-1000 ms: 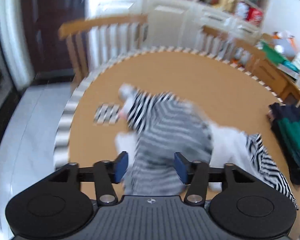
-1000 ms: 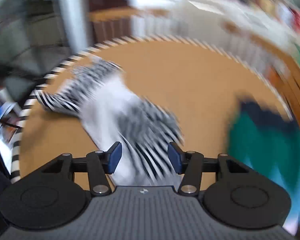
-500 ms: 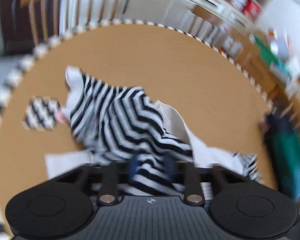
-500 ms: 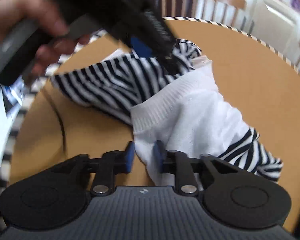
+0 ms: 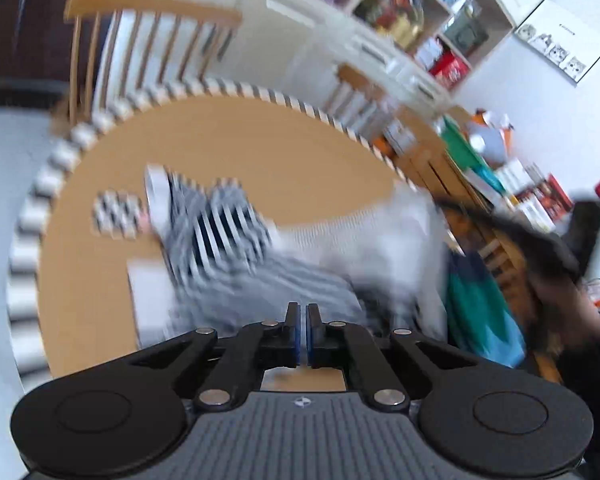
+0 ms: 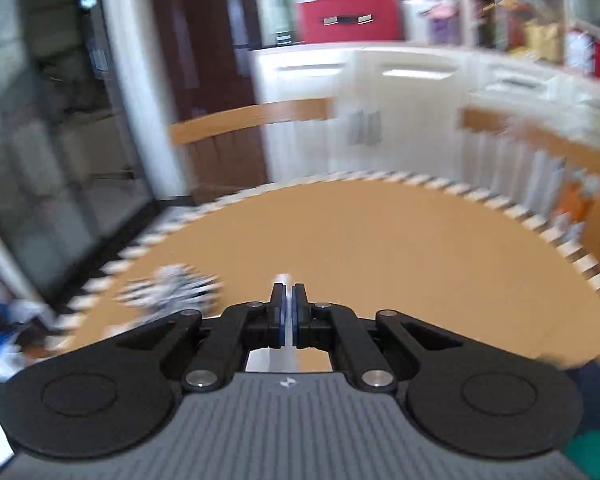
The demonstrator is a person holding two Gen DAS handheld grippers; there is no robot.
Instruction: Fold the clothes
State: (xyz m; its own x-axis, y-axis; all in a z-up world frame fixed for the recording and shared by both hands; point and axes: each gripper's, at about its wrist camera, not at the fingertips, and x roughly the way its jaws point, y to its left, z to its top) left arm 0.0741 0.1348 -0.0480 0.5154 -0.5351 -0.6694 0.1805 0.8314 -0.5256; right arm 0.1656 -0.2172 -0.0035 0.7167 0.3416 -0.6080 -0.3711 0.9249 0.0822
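Striped garment left of centre, round table bare toward far rim

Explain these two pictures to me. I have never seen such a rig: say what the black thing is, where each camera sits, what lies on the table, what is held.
No robot here: a person holds a two-finger gripper in each hand, with a camera on each looking along the fingers. One picture is from the left gripper, the other from the right gripper; the black shape at the bottom is the tool itself. On the round table lie a striped shirt, a checked patch and green cloth. Both pairs of jaws have just closed. The right pinches the shirt's white edge; the left seems to pinch its striped part, though blur makes that unsure.
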